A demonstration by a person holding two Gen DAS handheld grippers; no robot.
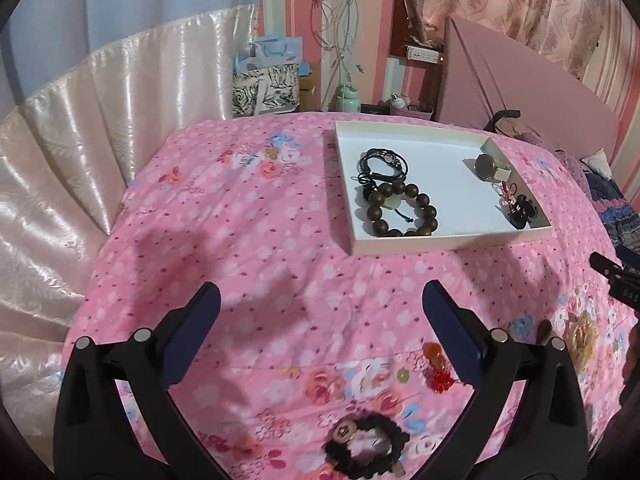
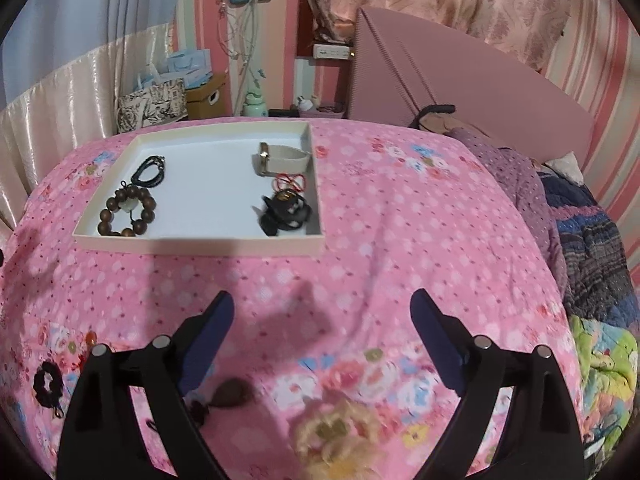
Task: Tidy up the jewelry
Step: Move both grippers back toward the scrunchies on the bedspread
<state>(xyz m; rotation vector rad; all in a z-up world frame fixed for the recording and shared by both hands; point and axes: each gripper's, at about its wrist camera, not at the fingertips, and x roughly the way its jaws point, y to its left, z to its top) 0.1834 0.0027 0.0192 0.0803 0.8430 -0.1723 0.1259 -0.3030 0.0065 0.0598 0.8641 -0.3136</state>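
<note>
A white tray (image 1: 404,243) lies on the pink bedspread; it also shows in the right wrist view (image 2: 200,246). In it are a brown bead bracelet (image 1: 400,210), black cords (image 1: 384,160), a watch with a white strap (image 1: 492,168), a red-corded charm (image 1: 506,192) and a black hair clip (image 1: 522,210). My left gripper (image 1: 320,308) is open and empty above the bedspread. Near it lie a dark bead bracelet (image 1: 366,446) and an orange-and-red charm (image 1: 438,366). My right gripper (image 2: 322,314) is open and empty. Below it lie a brown pendant (image 2: 232,394) and a cream flower piece (image 2: 340,436).
A pink headboard (image 2: 460,80) stands at the back right. Folded quilts (image 2: 592,264) lie on the right. Bags (image 1: 266,80) and a green bottle (image 1: 346,98) stand beyond the bed. A cream curtain (image 1: 80,140) hangs on the left.
</note>
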